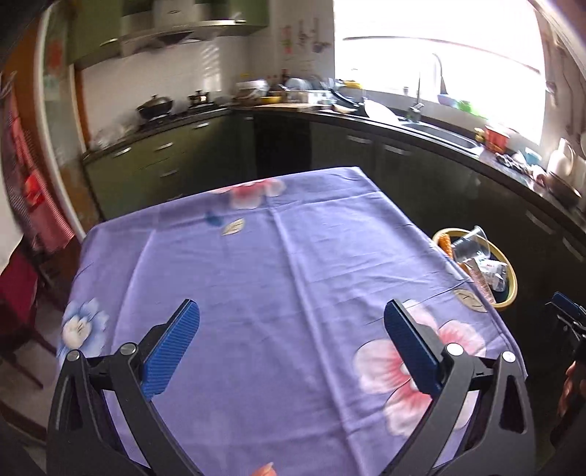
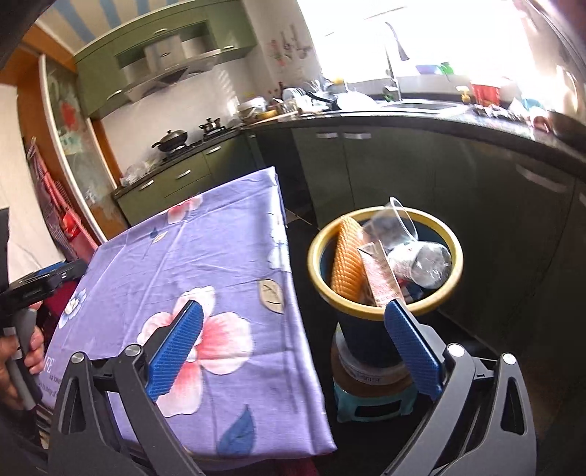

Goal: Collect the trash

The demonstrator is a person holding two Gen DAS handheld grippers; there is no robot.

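My left gripper [image 1: 291, 313] stands spread wide with nothing between its blue pads [image 1: 172, 348]; below it lies only the bare purple flowered tablecloth [image 1: 256, 278]; my right gripper [image 2: 293, 311] is spread just as wide and holds nothing, its left finger over the pink flower at the cloth's near corner, its right finger [image 2: 412, 346] in front of the near rim of the trash bin [image 2: 454, 272]; the bin, dark blue with a yellow rim, stands just beside the table's right edge, off the cloth, raised on what looks like a roll of brown tape [image 2: 370, 380] on a small teal stool [image 2: 373, 404]; the trash is in the bin: a clear plastic cup [image 2: 401, 221] tilted at the top, an orange ribbed piece [image 2: 346, 263] leaning against the left wall, a pinkish flat packet [image 2: 381, 278] upright beside it, and crumpled clear plastic [image 2: 425, 263] to the right; from my left wrist the same bin shows at the cloth's right edge; my left hand [image 2: 18, 362] on its grey handle appears at the left border of the right view; beyond the table run green cabinets [image 1: 146, 161], a dark counter with a wok [image 1: 155, 106] on the stove, a sink [image 1: 439, 133] under a bright window [image 1: 439, 47], and a range hood [image 1: 175, 29] above.
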